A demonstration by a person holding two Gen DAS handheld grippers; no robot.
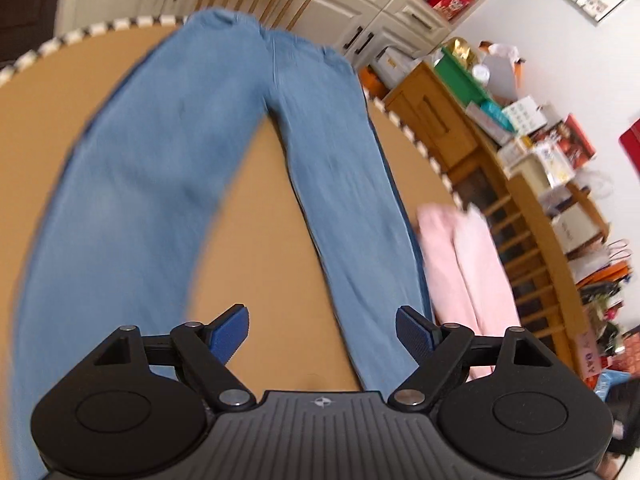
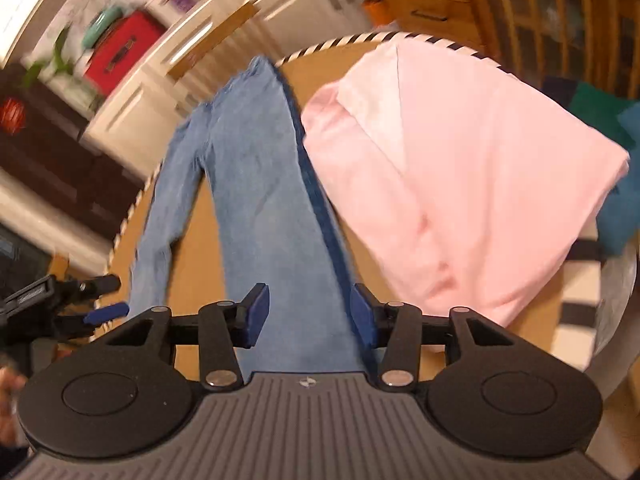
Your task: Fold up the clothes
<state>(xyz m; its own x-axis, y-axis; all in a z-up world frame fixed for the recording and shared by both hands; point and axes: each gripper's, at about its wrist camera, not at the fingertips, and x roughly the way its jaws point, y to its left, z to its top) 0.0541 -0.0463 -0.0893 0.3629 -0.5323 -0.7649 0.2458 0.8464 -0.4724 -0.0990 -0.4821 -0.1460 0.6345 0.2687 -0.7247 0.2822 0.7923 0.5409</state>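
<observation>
Jeans [image 1: 328, 184], light blue, lie spread flat on the tan table [image 1: 256, 240], waistband toward the upper centre of the left wrist frame and the two legs diverging toward its lower edge. Left gripper [image 1: 322, 330], at lower centre, hovers above the bare table between the legs; its blue-padded fingers [image 1: 232, 330] are spread apart and hold nothing. Right gripper [image 2: 308, 316], at lower centre of the right wrist frame, is poised over one jeans leg, its fingers parted and empty. Pink garment [image 2: 460, 176], folded, occupies the right half of that frame, its edge just beside the jeans. Both frames are motion-blurred.
</observation>
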